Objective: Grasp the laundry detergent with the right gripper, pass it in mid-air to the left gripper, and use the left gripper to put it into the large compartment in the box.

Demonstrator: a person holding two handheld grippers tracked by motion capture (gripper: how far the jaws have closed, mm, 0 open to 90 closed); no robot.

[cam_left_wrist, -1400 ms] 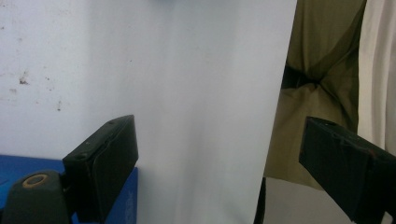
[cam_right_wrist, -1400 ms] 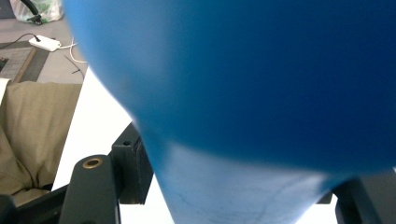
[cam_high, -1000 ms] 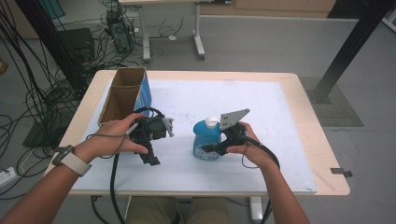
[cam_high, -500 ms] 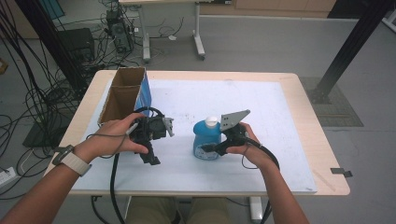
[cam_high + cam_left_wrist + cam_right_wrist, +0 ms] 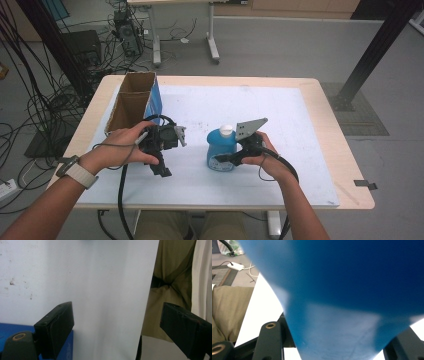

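The right tongs (image 5: 226,159) have just been closing and now clamp the blue bottle (image 5: 220,150), which stands upright mid-surface (image 5: 310,150), its label blurred and cut off up close. The left tongs (image 5: 164,170) gape wide, gripping nothing. The cardboard box (image 5: 131,102) has two compartments; its contents cannot be made out.

Blue bottle (image 5: 352,290) between closing tongs (image 5: 337,345)

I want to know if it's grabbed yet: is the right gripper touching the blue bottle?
Touching. In the right gripper view the blue bottle fills the space between both black jaws, which have just been closing onto its sides. The right gripper clamps it.
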